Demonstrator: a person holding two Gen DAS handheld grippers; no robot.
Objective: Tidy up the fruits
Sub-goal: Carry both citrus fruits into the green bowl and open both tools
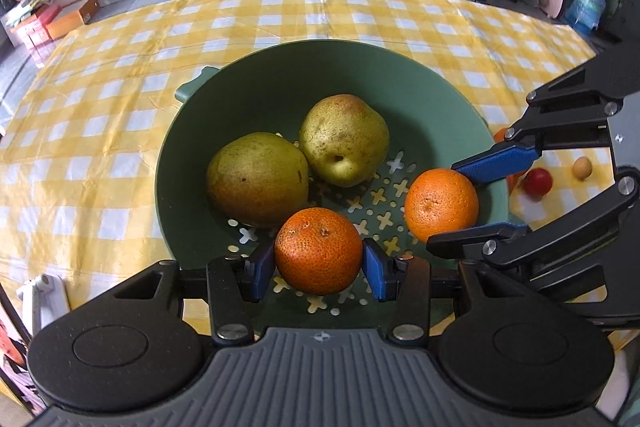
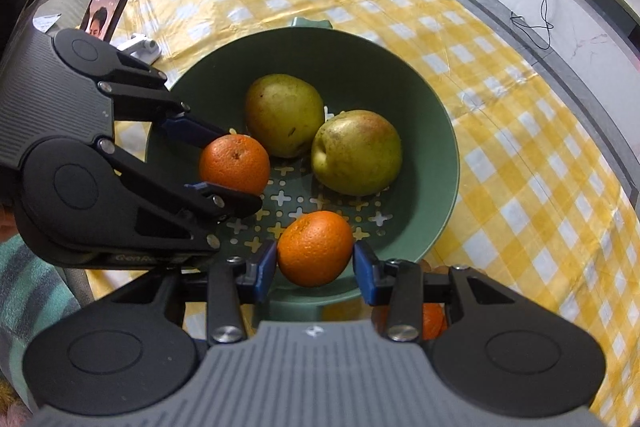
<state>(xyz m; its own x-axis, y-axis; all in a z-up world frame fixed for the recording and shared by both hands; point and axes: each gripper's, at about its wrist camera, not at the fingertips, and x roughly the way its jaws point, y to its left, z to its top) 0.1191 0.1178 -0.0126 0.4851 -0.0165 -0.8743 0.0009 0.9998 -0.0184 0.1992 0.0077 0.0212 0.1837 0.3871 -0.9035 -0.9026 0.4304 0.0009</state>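
Both tongs are clamped on fruit over the green bowl. Left gripper holds an orange between its blue pads, which press on both its sides; the jaws stand about half apart. Right gripper holds a second orange in the same way, with pads touching left and right of it.

Each orange hangs low inside the bowl, near the edge closest to the person; I cannot tell whether it touches the perforated bottom. Two pears lie touching each other toward the far side of the bowl.

Outside the bowl, near the right edge of the tabletop, a red fruit and a small tan one lie on the yellow checked cloth; they are too small to name. Another orange fruit is mostly hidden behind the right gripper's finger. A phone stands near the left edge.
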